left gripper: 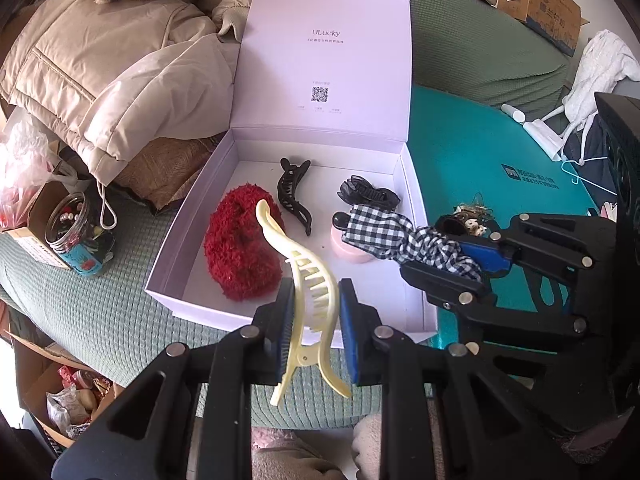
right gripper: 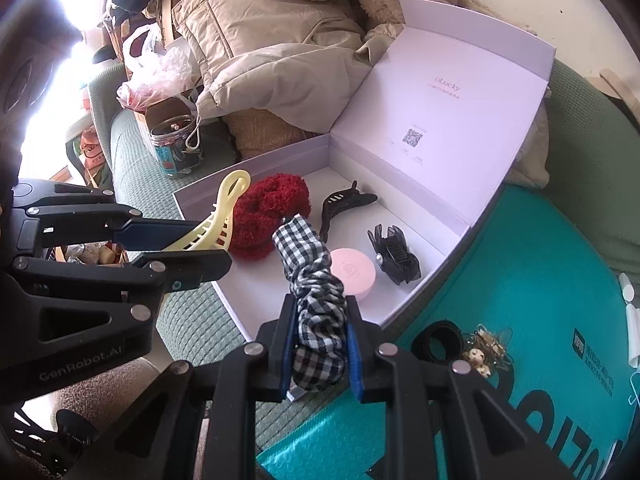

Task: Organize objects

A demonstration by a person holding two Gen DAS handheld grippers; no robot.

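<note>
An open white box (left gripper: 192, 216) (right gripper: 424, 280) lies on the green cover, its lid standing up behind. Inside are a red fluffy scrunchie (left gripper: 240, 248) (right gripper: 272, 208), a long black hair claw (left gripper: 294, 192) (right gripper: 344, 204), a small black claw clip (left gripper: 368, 194) (right gripper: 394, 256) and a pink round case (left gripper: 348, 250) (right gripper: 354, 272). My left gripper (left gripper: 314, 312) (right gripper: 200, 244) is shut on a pale yellow hair clip (left gripper: 308, 280) (right gripper: 224, 208) over the box's front edge. My right gripper (right gripper: 318, 344) (left gripper: 440, 256) is shut on a black-and-white checked scrunchie (right gripper: 316, 300) (left gripper: 384, 232) over the box's right part.
A teal mailer (left gripper: 480, 176) (right gripper: 520, 304) lies right of the box, with a black hair band (right gripper: 438, 340) and small hair pins (right gripper: 486, 348) (left gripper: 472, 216) on it. A beige jacket (left gripper: 100, 68) and a glass jar (left gripper: 76, 228) (right gripper: 176, 144) sit to the left.
</note>
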